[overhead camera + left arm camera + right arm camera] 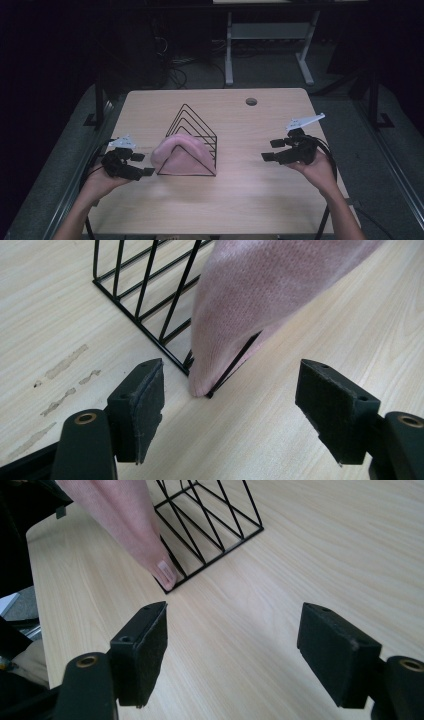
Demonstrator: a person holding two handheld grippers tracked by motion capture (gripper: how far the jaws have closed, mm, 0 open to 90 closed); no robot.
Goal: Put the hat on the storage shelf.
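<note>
1. Left gripper (232, 412) had its jaws spread wide with nothing between them. The pink cloth (260, 295) hung just ahead of the pads, its bottom corner touching the table (75, 305) between the two jaws' line.
2. Right gripper (232, 652) was also spread and empty. It stood well apart from the cloth, which sat ahead and toward its left jaw, with a small label (164, 569) near the hem.
3. The cloth was draped over the front wires of the black wire rack (192, 131).
4. Likely step: grab the cloth. I'd pinch the free corner outside the wire so the pads miss the frame.
5. Lift up before pulling away, or the rack probably drags along.
</note>
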